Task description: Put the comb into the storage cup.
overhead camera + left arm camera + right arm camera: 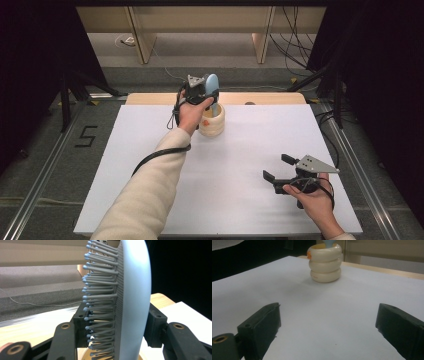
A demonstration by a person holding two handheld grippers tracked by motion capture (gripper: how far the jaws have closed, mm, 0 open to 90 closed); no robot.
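The white surface (240, 165) carries one thing, a cream ribbed holder (212, 120) near its far edge. The left tongs (204, 95) are clamped on a pale blue brush (213, 89), held upright with its handle end down in the holder's mouth. To do this well, I would keep the brush vertical, lower it straight until it bottoms, then let go slowly so the holder does not tip. The right tongs (275, 169) rest well apart near the front, jaws wide and empty. Nothing blocks the way.
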